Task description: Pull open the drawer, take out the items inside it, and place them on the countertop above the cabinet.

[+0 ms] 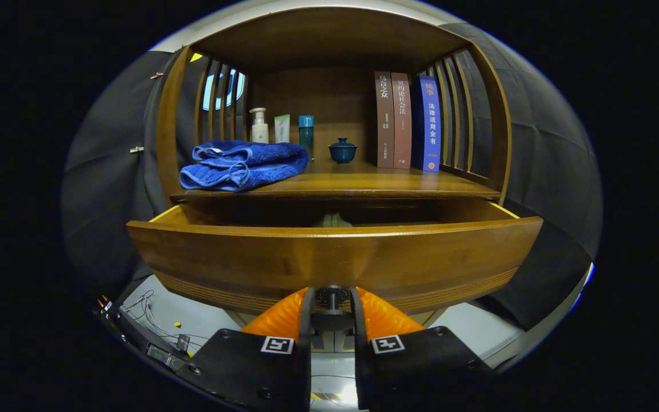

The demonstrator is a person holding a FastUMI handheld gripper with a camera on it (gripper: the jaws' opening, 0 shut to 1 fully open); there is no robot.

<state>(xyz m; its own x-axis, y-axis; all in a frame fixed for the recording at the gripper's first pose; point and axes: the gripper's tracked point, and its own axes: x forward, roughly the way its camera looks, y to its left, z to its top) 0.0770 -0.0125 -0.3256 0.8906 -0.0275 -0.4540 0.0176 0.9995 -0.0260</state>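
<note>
The gripper [332, 306] has both fingers clamped on the dark knob [332, 297] at the front of the drawer [335, 254]. The drawer stands pulled out from the cabinet, and a pale item [332, 220] peeks over its front wall, deep inside; I cannot tell what it is. Above the drawer, on the countertop [364, 182], a blue towel [243, 166] lies folded to the left, with three bottles [282, 129] behind it. A small lidded cup [342, 150] sits midway back, and three books [407, 121] stand upright to the right.

Claw [332, 303] clamped on open drawer's [329, 257] knob [332, 296]
</note>
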